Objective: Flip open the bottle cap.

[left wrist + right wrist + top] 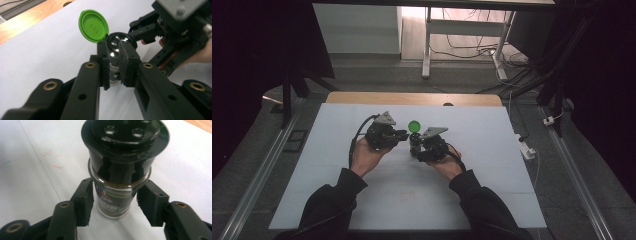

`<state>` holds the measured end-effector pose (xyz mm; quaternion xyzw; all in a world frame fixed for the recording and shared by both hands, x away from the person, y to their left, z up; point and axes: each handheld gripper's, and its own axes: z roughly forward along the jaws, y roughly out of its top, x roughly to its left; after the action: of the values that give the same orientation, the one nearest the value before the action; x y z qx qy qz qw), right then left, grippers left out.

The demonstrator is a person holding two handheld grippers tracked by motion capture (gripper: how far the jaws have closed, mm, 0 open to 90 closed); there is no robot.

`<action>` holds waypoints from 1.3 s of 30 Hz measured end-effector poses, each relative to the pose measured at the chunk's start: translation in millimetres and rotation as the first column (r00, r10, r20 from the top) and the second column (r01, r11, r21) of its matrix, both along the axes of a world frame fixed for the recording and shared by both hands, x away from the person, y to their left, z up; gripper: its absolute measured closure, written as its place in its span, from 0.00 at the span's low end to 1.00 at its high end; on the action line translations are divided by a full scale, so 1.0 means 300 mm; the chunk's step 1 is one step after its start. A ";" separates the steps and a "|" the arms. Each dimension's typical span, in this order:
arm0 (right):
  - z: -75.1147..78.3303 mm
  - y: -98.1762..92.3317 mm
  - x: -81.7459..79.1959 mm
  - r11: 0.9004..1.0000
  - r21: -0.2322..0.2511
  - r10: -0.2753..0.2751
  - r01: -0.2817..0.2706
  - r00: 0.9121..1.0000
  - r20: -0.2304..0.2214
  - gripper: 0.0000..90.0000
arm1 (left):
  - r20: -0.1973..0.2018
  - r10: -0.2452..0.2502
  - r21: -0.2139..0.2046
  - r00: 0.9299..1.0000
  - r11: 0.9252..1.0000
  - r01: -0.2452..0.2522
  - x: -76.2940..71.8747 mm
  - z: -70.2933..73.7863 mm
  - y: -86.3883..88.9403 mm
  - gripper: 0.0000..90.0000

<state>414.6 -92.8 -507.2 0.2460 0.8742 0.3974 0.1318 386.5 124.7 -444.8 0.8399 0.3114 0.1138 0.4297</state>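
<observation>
At desk [362, 200] centre, my right gripper [113, 202] jaws flank the spice jar [113, 195], slightly spread; left gripper [113, 66] jaws pinch its black cap beneath the open green lid [93, 25].

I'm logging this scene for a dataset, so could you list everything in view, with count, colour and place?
spice jar: one, clear glass with a black shaker top, standing mid-table between both hand-held grippers
flip lid: one, green, hinged open above the jar's top
table: one, covered white, with a wooden far edge
desk frame: one, white, on the floor beyond the table
cables: several, dark, on the far floor
left hand-held gripper: one, black, jaws around the jar's top
right hand-held gripper: one, black, jaws either side of the glass body, the right pad standing off it
hands: two, in dark sleeves, at the near edge
</observation>
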 end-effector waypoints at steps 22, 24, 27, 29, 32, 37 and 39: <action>0.049 -0.048 -0.047 0.998 0.057 -0.023 0.027 0.996 -0.081 0.23 | -0.057 -0.004 -0.042 0.998 0.999 0.002 -0.103 -0.016 0.074 0.29; 0.054 -0.052 -0.055 0.998 0.052 -0.024 0.029 0.996 -0.083 0.21 | -0.057 -0.002 -0.044 0.998 0.999 -0.001 -0.115 -0.014 0.081 0.24; 0.063 -0.058 -0.068 0.998 0.056 -0.026 0.031 0.995 -0.099 0.17 | -0.066 0.002 -0.046 0.998 0.999 -0.006 -0.134 -0.014 0.092 0.19; 0.068 -0.061 -0.077 0.998 0.056 -0.027 0.032 0.995 -0.100 0.15 | -0.074 0.005 -0.049 0.997 0.999 -0.008 -0.148 -0.016 0.103 0.16; 0.076 -0.069 -0.094 0.998 0.058 -0.029 0.035 0.994 -0.106 0.13 | -0.084 0.004 -0.052 0.996 0.999 -0.008 -0.170 -0.020 0.121 0.13; 0.087 -0.080 -0.129 0.998 0.046 -0.027 0.032 0.994 -0.107 0.09 | -0.106 0.010 -0.083 0.994 0.996 -0.019 -0.207 -0.024 0.158 0.08; 0.096 -0.085 -0.149 0.999 0.033 -0.027 0.030 0.997 -0.078 0.07 | -0.113 0.009 -0.098 0.994 0.995 -0.020 -0.221 -0.025 0.173 0.06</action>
<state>369.8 -118.3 -478.5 0.2758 0.8683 0.4003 0.0992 320.3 176.5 -452.1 0.8205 0.3464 0.0539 0.4516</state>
